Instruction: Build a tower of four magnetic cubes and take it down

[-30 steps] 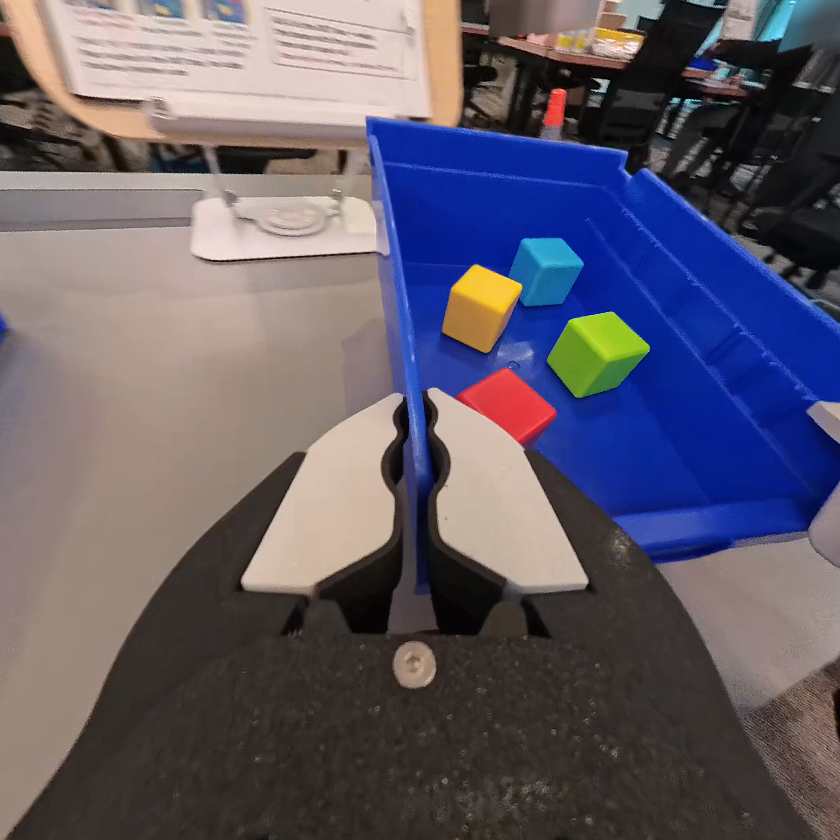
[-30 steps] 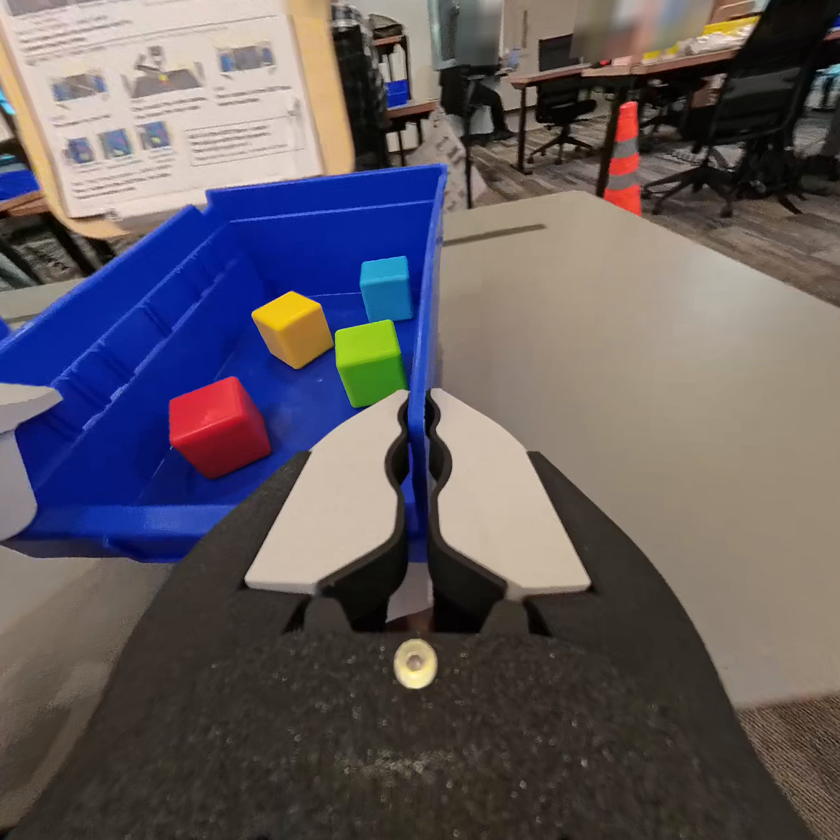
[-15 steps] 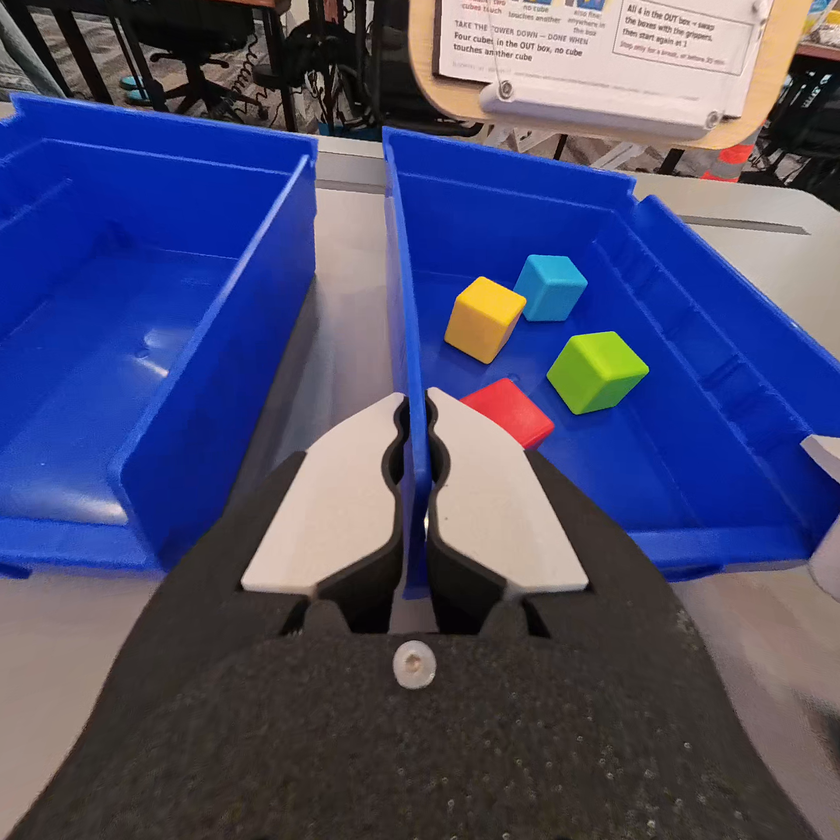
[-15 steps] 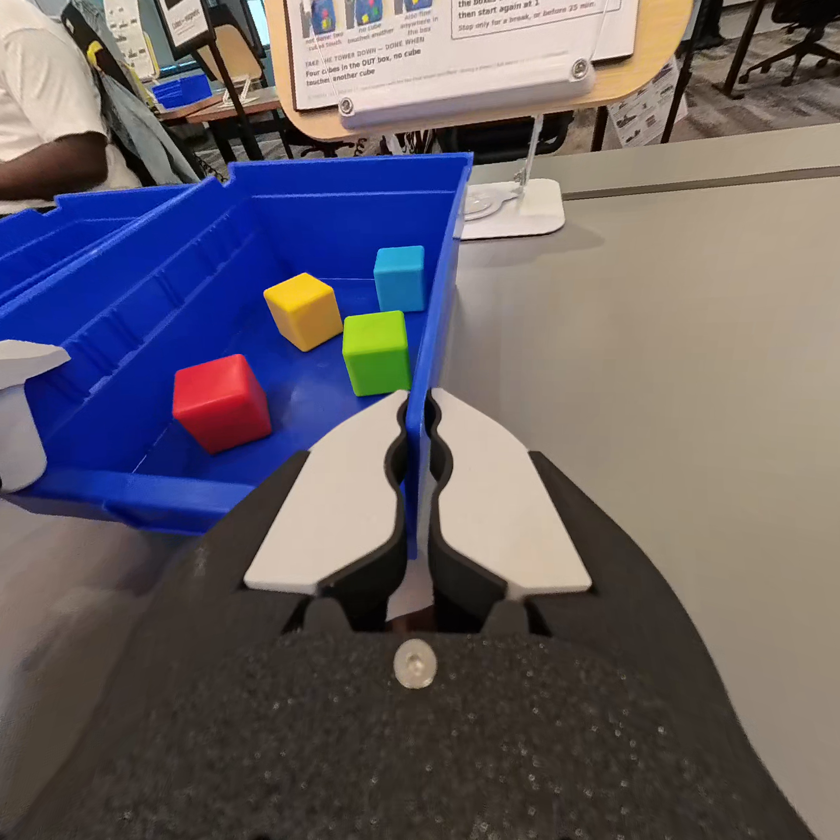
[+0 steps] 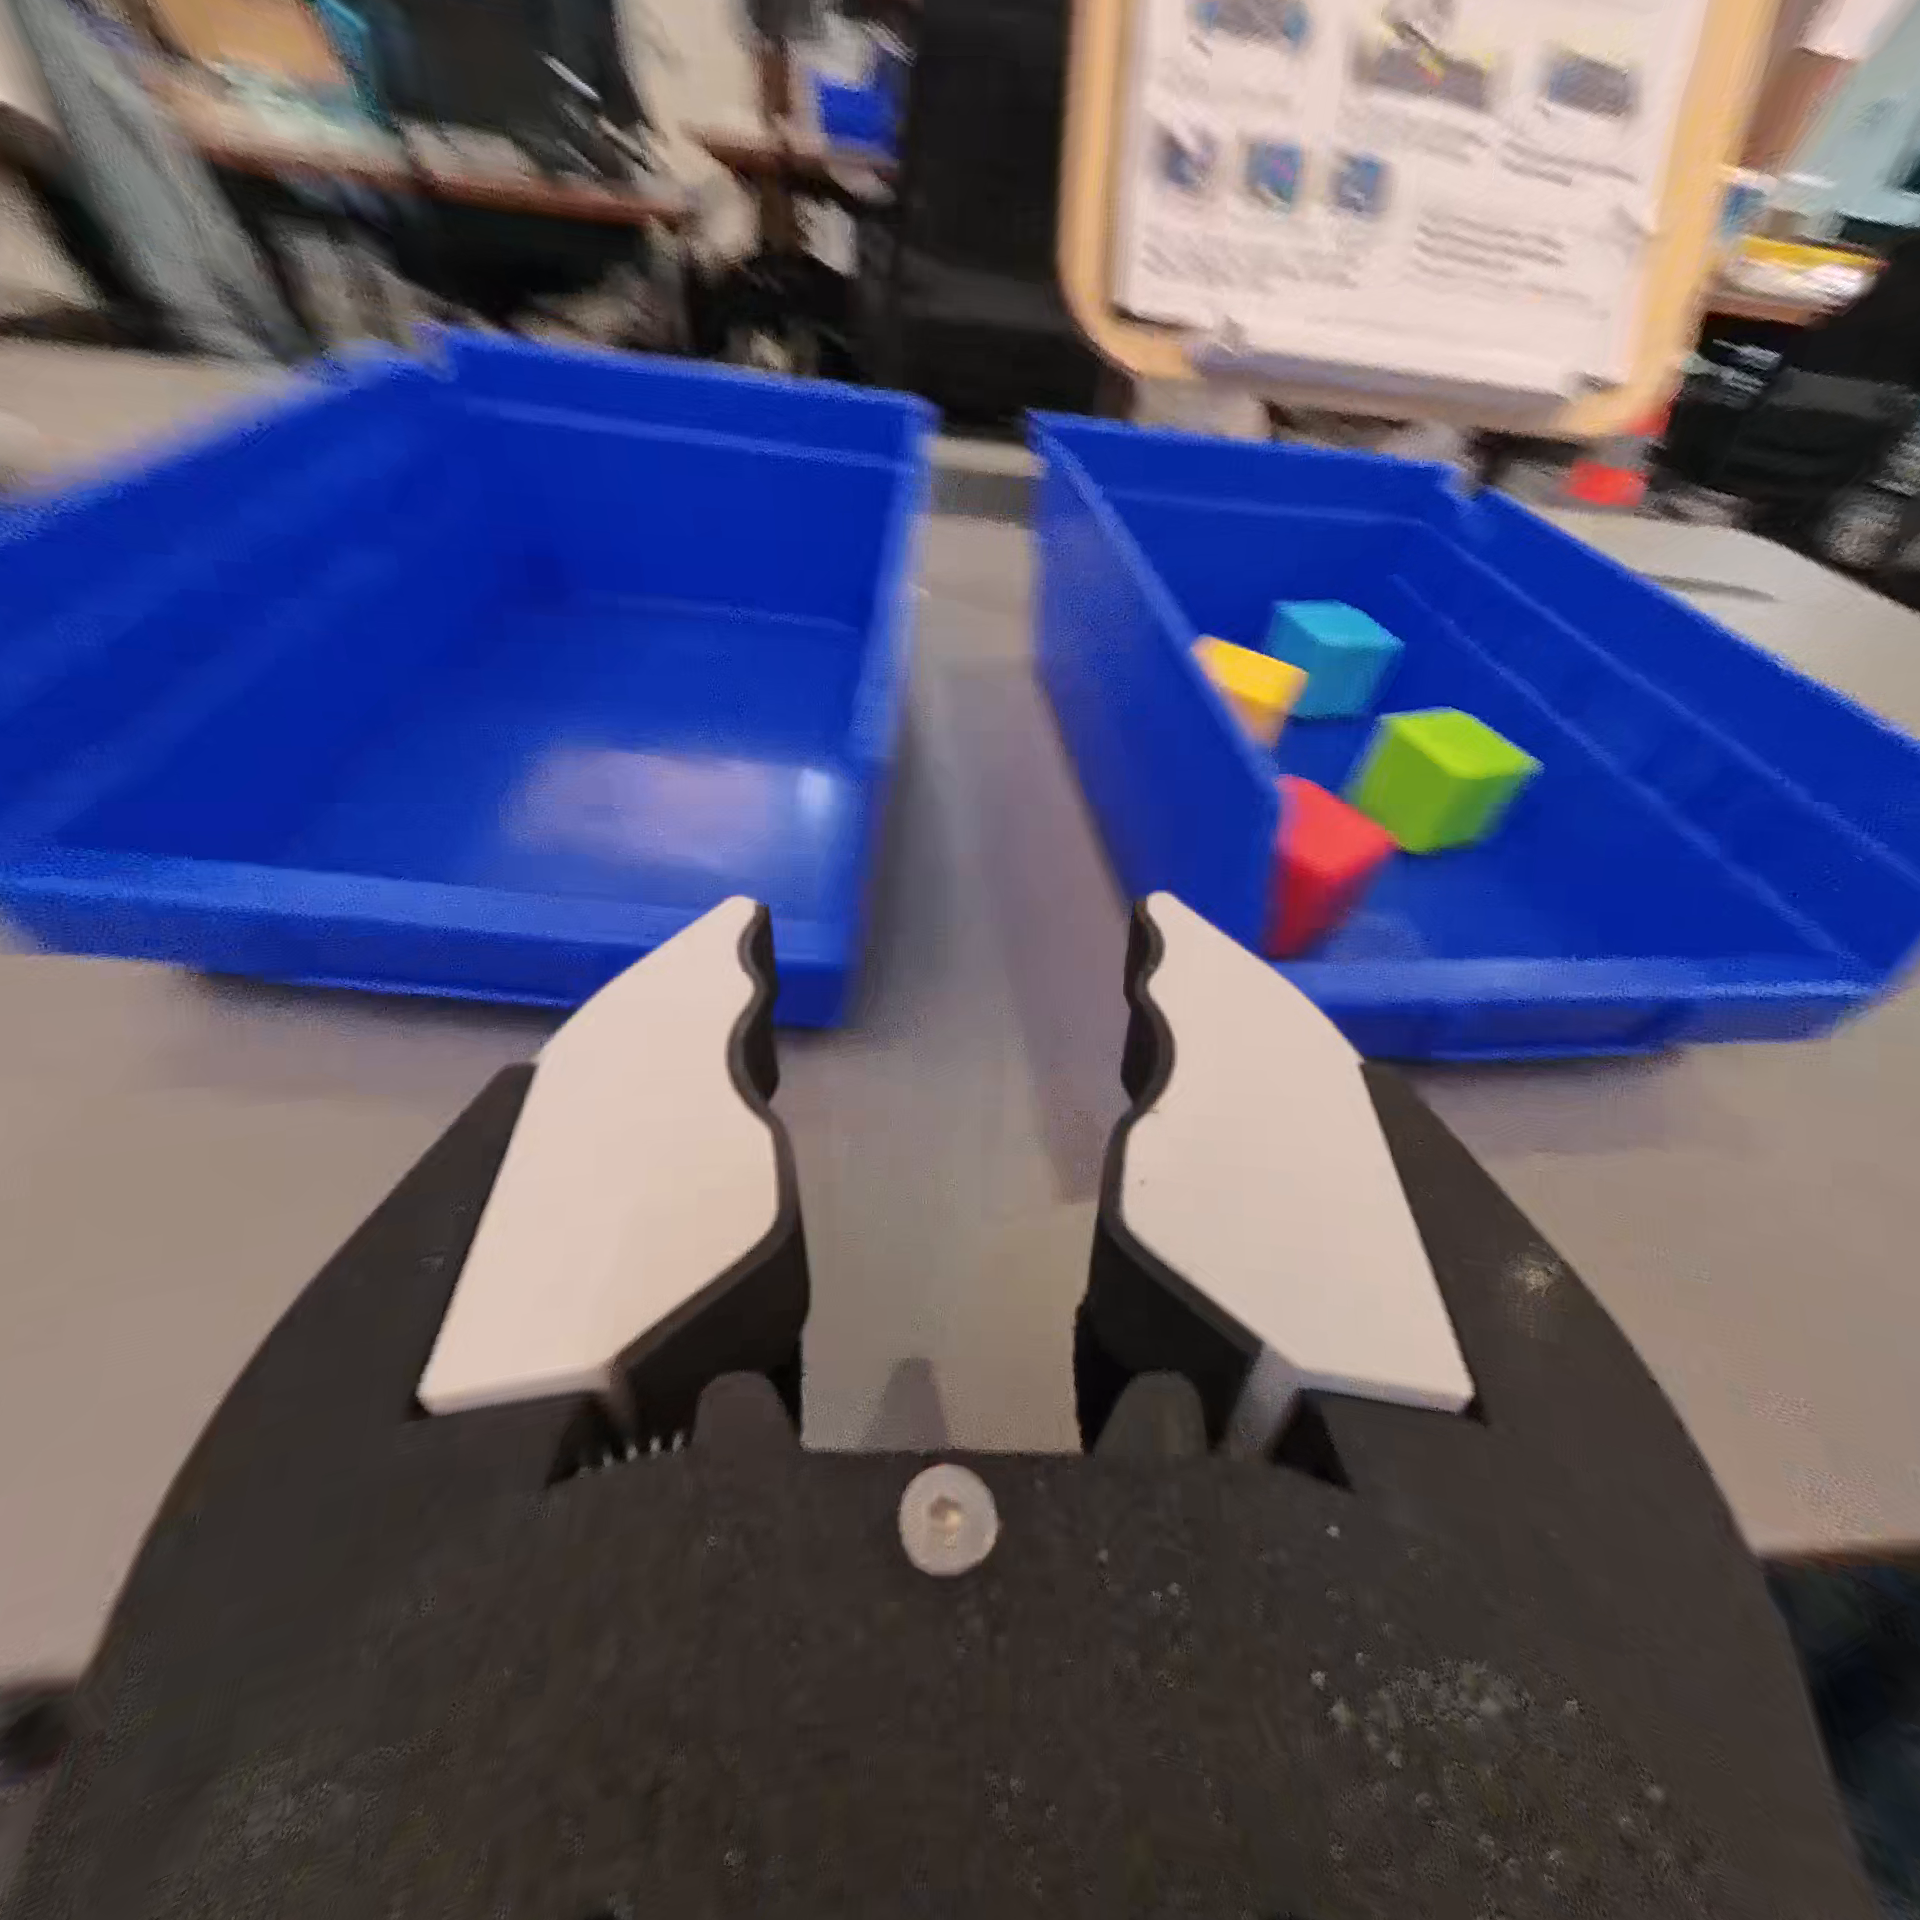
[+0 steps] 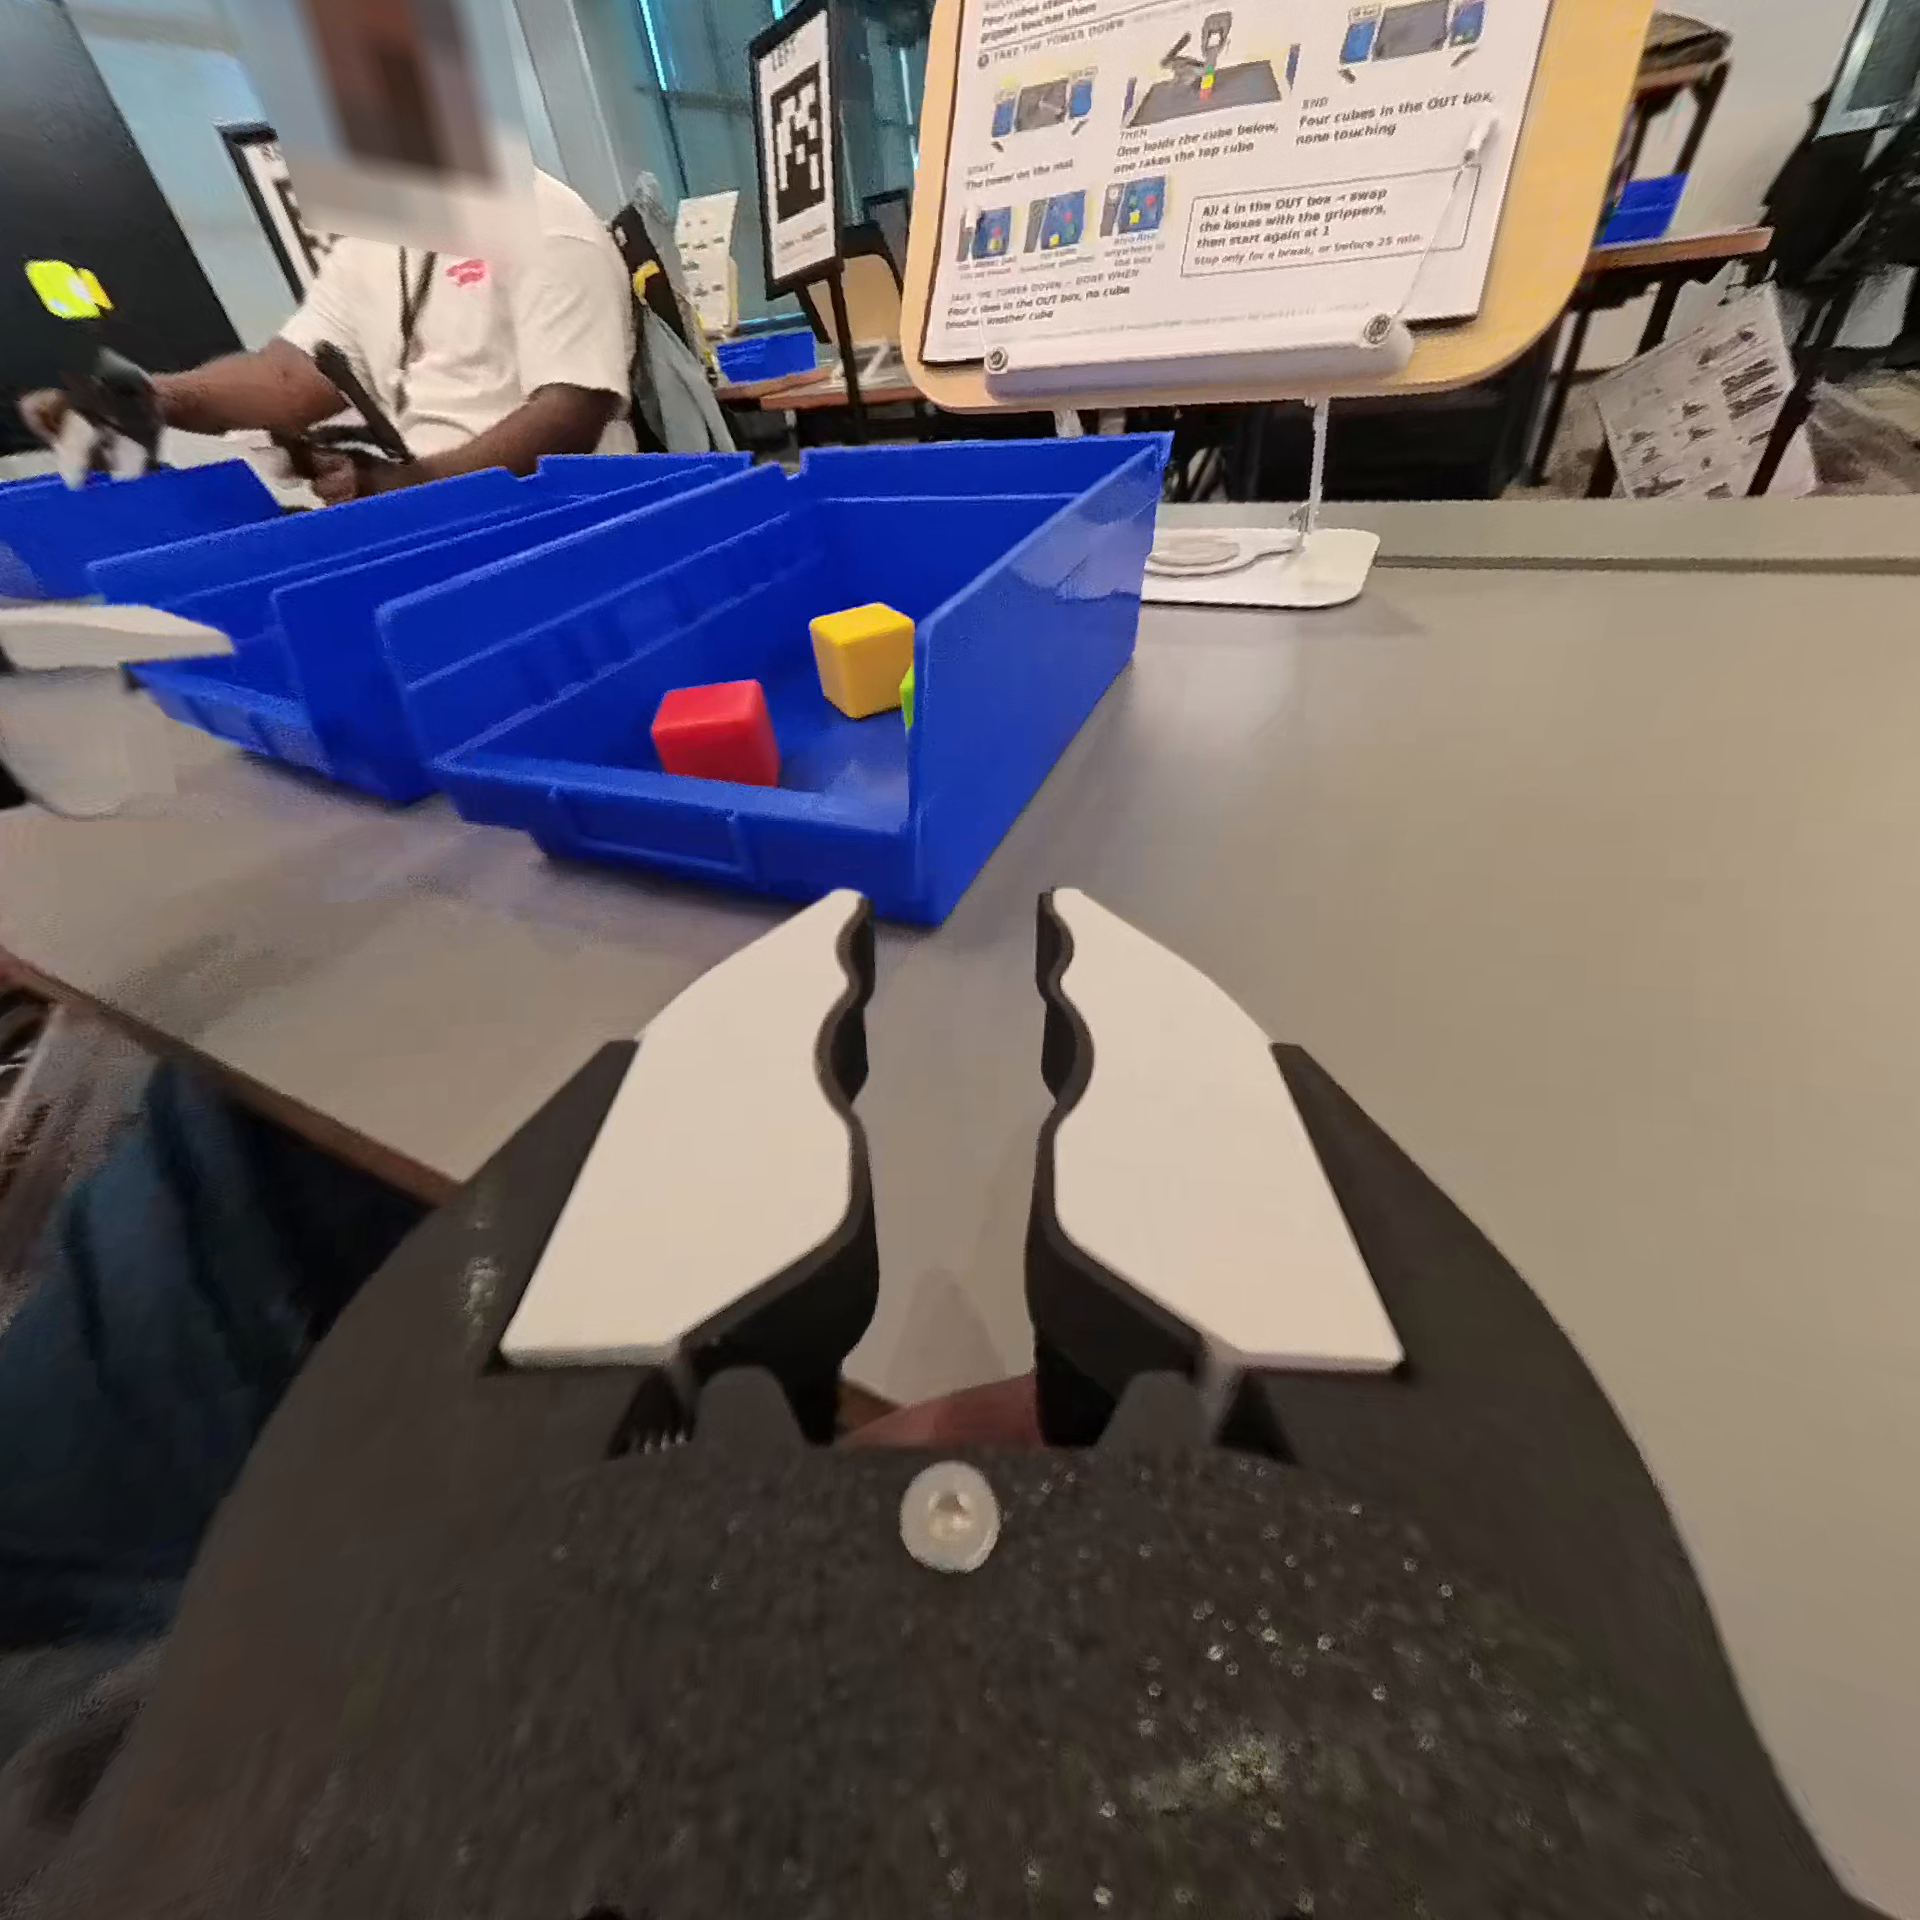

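Four cubes lie apart in the right blue bin point(image 5: 1558, 997): red point(image 5: 1325, 873), green point(image 5: 1439, 764), yellow point(image 5: 1252, 681) and light blue point(image 5: 1330, 655). In the right wrist view the same bin point(image 6: 665, 821) shows the red cube point(image 6: 717, 730), the yellow cube point(image 6: 860, 657) and a sliver of the green one point(image 6: 908, 694). My left gripper point(image 5: 948, 930) is open and empty, in front of the gap between the two bins. My right gripper point(image 6: 954, 920) is open and empty, just off the bin's near right corner.
An empty blue bin point(image 5: 416, 935) stands left of the cube bin. An instruction board on a stand point(image 6: 1226, 187) is behind the bins. A person in a white shirt point(image 6: 457, 312) sits at another table. The grey table point(image 6: 1507, 831) runs to the right.
Both grippers have let go of the cube bin's side walls, opened and pulled back toward me. The bin now rests on the table beside the empty bin.
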The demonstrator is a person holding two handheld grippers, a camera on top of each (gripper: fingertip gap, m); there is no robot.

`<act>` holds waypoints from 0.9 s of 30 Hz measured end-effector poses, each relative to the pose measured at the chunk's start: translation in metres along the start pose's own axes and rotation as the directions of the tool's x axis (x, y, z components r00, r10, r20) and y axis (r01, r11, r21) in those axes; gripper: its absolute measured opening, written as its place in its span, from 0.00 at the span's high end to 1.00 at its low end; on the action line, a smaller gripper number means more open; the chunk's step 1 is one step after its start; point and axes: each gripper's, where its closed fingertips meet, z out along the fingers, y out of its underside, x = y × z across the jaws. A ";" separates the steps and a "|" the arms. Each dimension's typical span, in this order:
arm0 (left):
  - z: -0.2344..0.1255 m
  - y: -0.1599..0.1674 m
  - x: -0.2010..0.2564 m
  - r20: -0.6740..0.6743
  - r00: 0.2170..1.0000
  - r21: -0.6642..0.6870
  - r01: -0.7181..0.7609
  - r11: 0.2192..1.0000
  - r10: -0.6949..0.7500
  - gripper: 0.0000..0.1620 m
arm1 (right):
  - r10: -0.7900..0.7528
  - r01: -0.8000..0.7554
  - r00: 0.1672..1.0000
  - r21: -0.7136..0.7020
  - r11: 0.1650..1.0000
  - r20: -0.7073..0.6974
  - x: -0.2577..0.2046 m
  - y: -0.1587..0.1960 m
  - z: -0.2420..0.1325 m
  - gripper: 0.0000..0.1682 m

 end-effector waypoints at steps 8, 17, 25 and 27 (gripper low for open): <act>0.004 -0.035 -0.177 0.316 0.948 0.015 0.043 0.999 -0.046 0.54 | 0.013 -0.013 1.000 -0.061 0.998 -0.001 0.007 0.012 0.004 0.85; 0.071 -0.027 -0.239 0.333 0.942 -0.180 0.031 0.983 0.031 0.58 | -0.033 0.033 0.999 -0.040 0.999 -0.002 0.005 0.009 0.005 0.86; 0.066 -0.019 -0.221 0.175 0.982 -0.151 0.092 0.984 -0.065 0.94 | -0.039 0.041 0.999 -0.066 0.997 0.032 -0.007 0.016 0.009 0.86; 0.056 -0.016 -0.209 0.145 0.985 -0.137 0.114 0.984 -0.094 0.98 | -0.052 0.055 0.998 -0.068 0.996 0.039 -0.010 0.017 0.009 0.86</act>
